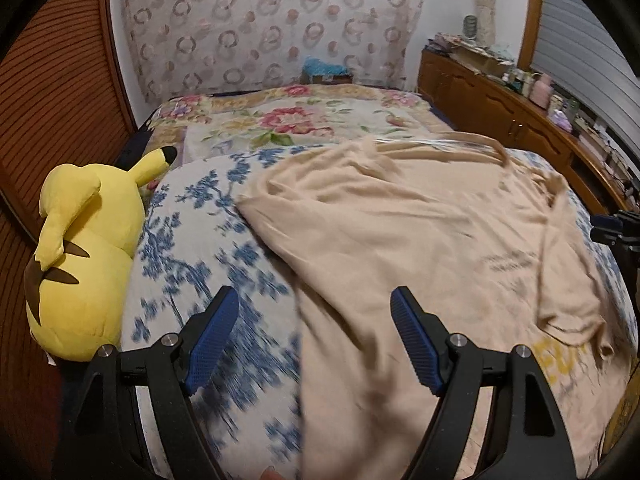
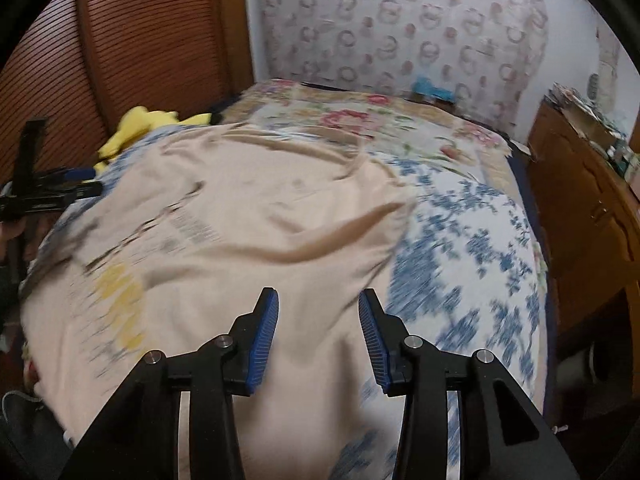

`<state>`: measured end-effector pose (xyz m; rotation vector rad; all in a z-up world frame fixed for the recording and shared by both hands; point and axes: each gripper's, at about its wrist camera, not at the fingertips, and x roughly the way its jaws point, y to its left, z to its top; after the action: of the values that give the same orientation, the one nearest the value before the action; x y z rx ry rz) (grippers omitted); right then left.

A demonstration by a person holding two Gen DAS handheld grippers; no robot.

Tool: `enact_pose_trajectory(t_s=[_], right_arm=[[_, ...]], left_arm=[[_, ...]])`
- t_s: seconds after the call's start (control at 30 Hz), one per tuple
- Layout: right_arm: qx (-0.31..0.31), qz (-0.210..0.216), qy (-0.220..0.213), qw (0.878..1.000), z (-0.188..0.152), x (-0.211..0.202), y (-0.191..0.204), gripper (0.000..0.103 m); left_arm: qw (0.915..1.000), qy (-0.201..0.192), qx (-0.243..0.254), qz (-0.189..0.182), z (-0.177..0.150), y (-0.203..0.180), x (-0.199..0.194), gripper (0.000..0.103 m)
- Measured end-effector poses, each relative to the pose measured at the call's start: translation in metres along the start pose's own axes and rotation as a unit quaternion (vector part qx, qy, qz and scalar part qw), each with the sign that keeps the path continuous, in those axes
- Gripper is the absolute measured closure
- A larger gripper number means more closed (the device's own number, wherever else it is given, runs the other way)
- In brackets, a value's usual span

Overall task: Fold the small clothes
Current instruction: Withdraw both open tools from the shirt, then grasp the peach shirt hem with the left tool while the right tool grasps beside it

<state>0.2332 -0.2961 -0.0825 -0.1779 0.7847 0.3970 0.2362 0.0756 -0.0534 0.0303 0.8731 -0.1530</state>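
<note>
Left tongs: I read my left gripper [image 1: 314,308] as spread wide, nothing between the blue pads [image 1: 212,344]. It hangs above the near left edge of the garment, pointing down at a slant.

Right tongs: my right gripper [image 2: 318,310] stands at a narrower gap, pads apart, no cloth pinched. It hangs over the near right part of the garment, close to where cloth meets bedcover.

Cross-check: each unit shows at the margin of the other's view, the right one at the far right edge of the left view, the left one at the far left edge of the right view. Both stand at the flanks of the garment.

Task item: beige T-shirt [image 1: 400,232], lying on the blue-and-white floral bedcover [image 1: 192,240], spread mostly open with printed side up. Yellow lettering [image 1: 560,356] and small dark text are visible toward the hem side.

Item condition: the fabric is rumpled; a ridge runs across the middle and one sleeve [image 1: 576,320] lies doubled over the body. The collar end points toward the far side of the bed.

Progress: I judge the task barely begun. No clean fold shows; the shirt is laid out only.

Remaining: flatten, take both side edges, fold inward, then fold lengthwise.

Surroundings: yellow plush toy [image 1: 84,256] at the left edge of the bed, clear of the shirt; wooden cabinet [image 1: 500,108] along the right wall; patterned curtain [image 1: 272,24] behind.

Image quality: motion blur near the tongs; fine contact cannot be confirmed.
</note>
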Motion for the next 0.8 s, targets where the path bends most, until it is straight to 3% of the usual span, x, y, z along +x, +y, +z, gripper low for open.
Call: enact_pose_trajectory(t_s=[0.43, 0.67, 0.8], right_arm=[[0.047, -0.006, 0.025, 0.999, 0.044, 0.068, -0.03, 0.058], [0.047, -0.012, 0.021, 0.999, 0.063, 0.094, -0.035, 0.053], [0.044, -0.016, 0.018, 0.999, 0.069, 0.103, -0.034, 0.053]], left_arm=[[0.9995, 0.032, -0.004, -0.001, 0.04, 0.023, 0.062, 0.024], [0.9993, 0.035, 0.01, -0.012, 0.05, 0.017, 0.078, 0.029], [0.9994, 0.027, 0.018, -0.015, 0.056, 0.015, 0.081, 0.038]])
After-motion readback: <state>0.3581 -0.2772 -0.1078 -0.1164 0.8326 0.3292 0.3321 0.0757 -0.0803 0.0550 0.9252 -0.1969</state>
